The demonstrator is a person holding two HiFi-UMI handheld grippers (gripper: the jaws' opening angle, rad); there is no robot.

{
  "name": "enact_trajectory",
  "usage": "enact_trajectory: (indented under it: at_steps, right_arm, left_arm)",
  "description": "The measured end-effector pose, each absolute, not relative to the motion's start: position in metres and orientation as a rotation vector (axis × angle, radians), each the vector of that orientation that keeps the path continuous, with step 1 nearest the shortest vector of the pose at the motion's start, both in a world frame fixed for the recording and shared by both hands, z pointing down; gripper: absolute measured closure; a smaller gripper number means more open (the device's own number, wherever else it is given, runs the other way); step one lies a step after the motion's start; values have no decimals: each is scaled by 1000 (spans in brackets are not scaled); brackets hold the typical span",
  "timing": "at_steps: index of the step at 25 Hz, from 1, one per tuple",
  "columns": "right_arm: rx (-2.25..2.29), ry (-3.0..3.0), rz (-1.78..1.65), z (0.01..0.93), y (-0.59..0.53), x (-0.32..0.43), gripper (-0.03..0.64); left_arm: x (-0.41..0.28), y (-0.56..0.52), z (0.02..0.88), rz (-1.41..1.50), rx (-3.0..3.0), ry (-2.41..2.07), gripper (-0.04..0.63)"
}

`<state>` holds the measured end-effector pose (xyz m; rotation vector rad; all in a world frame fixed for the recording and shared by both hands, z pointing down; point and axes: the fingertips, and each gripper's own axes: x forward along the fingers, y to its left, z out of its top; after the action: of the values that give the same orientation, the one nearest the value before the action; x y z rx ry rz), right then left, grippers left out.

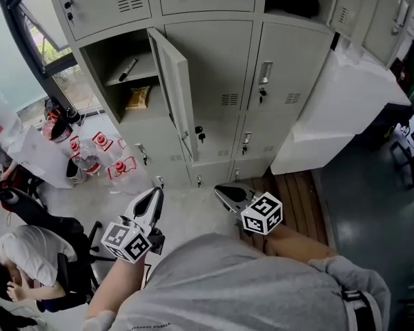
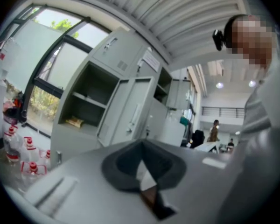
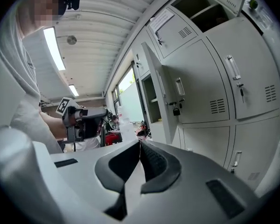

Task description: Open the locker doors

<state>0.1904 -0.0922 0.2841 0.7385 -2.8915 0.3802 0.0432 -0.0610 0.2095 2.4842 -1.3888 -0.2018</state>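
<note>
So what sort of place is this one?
Probably a locker corner of an open office: tall grey metal lockers, one grey locker door swung open, a large dark-framed window, a seated person nearby.

Daylight comes in through the big window (image 2: 60, 50) on the left, and a ceiling strip light (image 3: 51, 45) glares white. The pale lockers (image 1: 214, 61) look evenly bright, with only the open compartment (image 1: 124, 64) in shade. Both gripper views bend hard at the edges into black corners, and the left one is soft and blurred.
</note>
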Motion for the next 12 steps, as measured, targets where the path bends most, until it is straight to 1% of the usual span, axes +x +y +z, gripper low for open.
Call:
enact_trajectory:
  at_steps: [7, 12]
  right_arm:
    - [762, -2778, 521, 348, -84, 183, 606]
    - [776, -2656, 551, 395, -78, 147, 606]
  left_arm:
    - [26, -49, 258, -109, 2401, -1373, 592]
    - [-19, -46, 295, -93, 2355, -1360, 592]
